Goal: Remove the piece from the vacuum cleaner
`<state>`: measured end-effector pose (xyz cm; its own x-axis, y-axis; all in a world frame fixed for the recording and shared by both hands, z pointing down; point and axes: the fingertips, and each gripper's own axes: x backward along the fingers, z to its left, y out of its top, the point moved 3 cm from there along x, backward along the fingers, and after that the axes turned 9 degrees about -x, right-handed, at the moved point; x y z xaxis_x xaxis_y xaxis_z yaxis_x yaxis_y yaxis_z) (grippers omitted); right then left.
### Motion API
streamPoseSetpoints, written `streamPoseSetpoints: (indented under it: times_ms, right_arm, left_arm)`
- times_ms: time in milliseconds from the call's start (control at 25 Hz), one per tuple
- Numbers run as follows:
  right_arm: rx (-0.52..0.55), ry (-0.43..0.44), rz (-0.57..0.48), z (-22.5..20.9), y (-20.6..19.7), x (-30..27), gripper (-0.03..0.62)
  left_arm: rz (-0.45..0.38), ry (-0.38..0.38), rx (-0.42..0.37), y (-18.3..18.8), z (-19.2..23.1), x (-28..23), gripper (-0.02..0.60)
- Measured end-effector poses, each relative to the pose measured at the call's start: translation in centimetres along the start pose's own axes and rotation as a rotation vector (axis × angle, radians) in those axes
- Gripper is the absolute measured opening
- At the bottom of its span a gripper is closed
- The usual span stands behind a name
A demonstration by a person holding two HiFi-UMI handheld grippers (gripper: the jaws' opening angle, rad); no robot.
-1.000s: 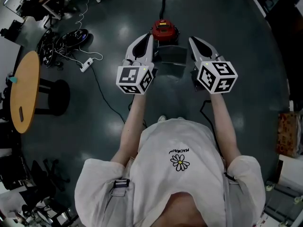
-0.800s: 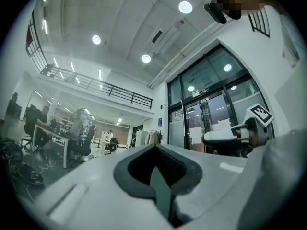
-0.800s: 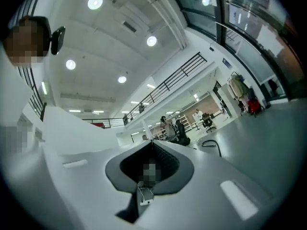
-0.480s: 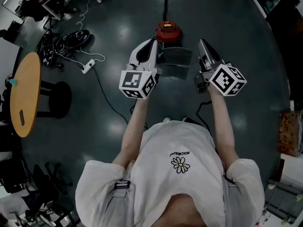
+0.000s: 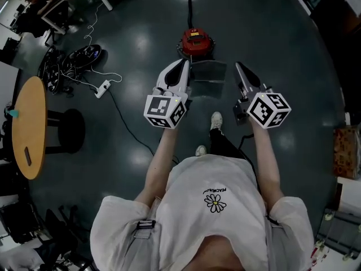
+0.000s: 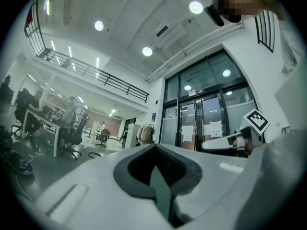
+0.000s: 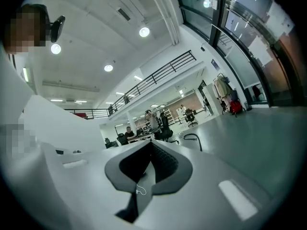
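A small red vacuum cleaner (image 5: 196,41) stands on the dark floor ahead of me, with a black hose (image 5: 189,4) running away from it. Just in front of it is a dark grey rectangular piece (image 5: 207,77). In the head view this piece shows between my two grippers; I cannot tell if it is joined to the vacuum. My left gripper (image 5: 183,65) and right gripper (image 5: 239,66) are held up at chest height, above the floor. Both point forward and slightly upward. The left gripper (image 6: 160,186) and the right gripper (image 7: 144,176) are each shut, with nothing between the jaws.
A white power strip (image 5: 102,88) and a black cable (image 5: 127,123) lie on the floor to the left. Beyond them is a tangle of cables (image 5: 73,61). A round wooden table (image 5: 28,126) and a black stool (image 5: 65,130) stand far left. A cardboard box (image 5: 343,151) sits at the right edge.
The person has stepped forward; white shoes now show below the grippers. The right gripper rolled to the right. Both grippers stay shut and the vacuum sits slightly lower in view.
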<state>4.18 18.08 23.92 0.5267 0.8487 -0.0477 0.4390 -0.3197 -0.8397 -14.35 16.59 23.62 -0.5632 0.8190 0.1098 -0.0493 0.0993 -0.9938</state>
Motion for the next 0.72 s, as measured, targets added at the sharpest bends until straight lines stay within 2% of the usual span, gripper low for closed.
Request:
streamPoseSetpoints:
  times_ms: [160, 480, 720]
  right_arm:
    - [0.005, 0.024, -0.013, -2.1, 1.2, -2.6, 0.023]
    - [0.112, 0.097, -0.023, -7.1, 5.6, -9.7, 0.023]
    - [0.147, 0.120, 0.019, -11.6, 8.5, -14.1, 0.023]
  left_arm:
    - [0.018, 0.007, -0.014, -0.8, 0.9, -2.6, 0.000]
    - [0.029, 0.033, -0.057, -1.4, 3.8, -11.3, 0.000]
    - [0.025, 0.064, -0.082, -1.2, 5.2, -17.7, 0.000]
